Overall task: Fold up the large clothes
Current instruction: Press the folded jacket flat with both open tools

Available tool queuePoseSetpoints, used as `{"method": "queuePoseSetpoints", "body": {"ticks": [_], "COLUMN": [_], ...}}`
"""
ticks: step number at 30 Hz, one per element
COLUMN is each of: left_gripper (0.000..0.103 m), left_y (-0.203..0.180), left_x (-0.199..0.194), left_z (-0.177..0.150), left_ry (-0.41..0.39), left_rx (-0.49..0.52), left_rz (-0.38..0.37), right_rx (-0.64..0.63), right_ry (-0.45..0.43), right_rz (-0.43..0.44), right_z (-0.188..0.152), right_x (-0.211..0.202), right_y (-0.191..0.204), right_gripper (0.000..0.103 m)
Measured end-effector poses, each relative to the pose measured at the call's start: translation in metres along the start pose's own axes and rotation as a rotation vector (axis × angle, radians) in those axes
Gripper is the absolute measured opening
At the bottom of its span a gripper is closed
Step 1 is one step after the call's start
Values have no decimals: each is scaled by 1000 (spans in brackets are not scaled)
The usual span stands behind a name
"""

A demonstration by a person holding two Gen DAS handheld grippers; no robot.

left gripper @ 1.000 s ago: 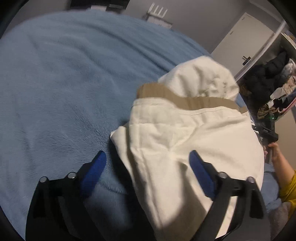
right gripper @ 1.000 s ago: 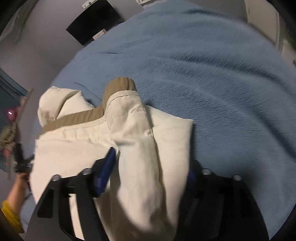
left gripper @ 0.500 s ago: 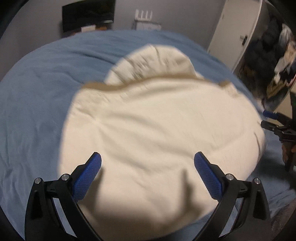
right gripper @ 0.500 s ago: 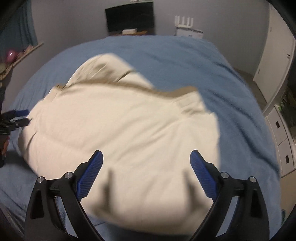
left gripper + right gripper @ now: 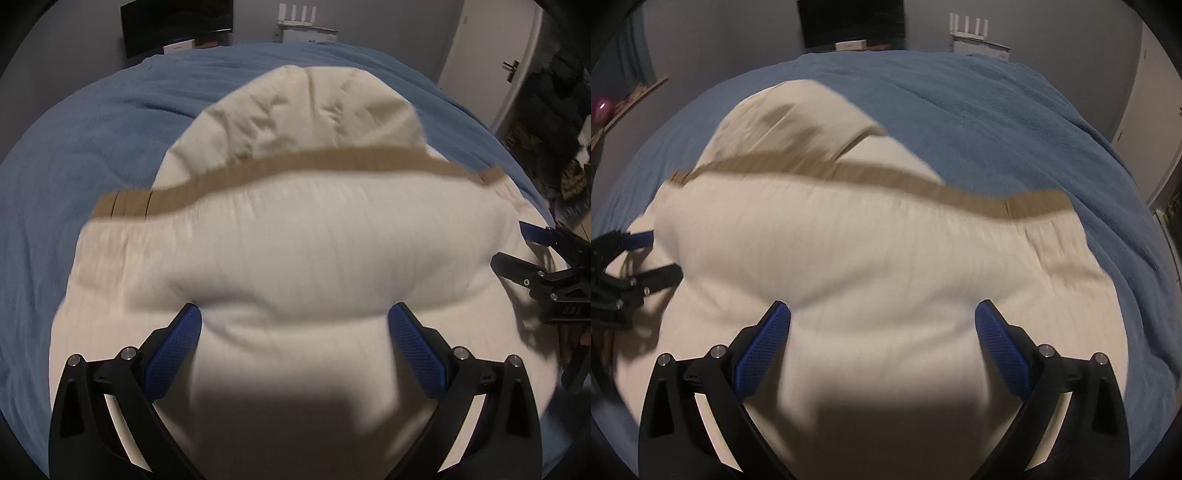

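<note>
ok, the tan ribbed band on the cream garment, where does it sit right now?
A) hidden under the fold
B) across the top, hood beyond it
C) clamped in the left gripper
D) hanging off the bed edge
B: the tan ribbed band runs across the cream garment, with the hood beyond it on the blue blanket.

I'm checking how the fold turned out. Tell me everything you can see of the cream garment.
The garment is cream, soft and lightly ribbed, folded into a thick, puffy bundle on the blue blanket. A tan band runs across it, with a rounded cream part, maybe a hood, beyond. Both views are motion-blurred. Whether either tool touches it cannot be told.
</note>
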State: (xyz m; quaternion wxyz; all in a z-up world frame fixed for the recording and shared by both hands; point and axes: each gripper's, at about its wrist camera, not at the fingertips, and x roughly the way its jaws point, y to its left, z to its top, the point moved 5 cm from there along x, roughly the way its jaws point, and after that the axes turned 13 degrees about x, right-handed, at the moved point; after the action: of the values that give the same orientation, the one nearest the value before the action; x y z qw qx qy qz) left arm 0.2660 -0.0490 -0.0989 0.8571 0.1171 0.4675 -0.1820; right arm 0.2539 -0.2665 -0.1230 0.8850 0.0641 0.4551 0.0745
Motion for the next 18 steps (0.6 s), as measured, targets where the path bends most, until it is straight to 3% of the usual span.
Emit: {"method": "queuePoseSetpoints", "body": {"ticks": [7,18], "left_gripper": [98,98], "left_y": [17,19], "left_x": [32,51], "left_z": [29,30], "left_ry": [26,37], "left_rx": [-3,17], "left_rz": [46,66], "right_rx": [71,71], "right_ry": [47,41], "right_rz": [-2,-21], "right_z": [34,36], "right_x": [47,68], "right_y": [-7,-5], "right_gripper": [95,97]}}
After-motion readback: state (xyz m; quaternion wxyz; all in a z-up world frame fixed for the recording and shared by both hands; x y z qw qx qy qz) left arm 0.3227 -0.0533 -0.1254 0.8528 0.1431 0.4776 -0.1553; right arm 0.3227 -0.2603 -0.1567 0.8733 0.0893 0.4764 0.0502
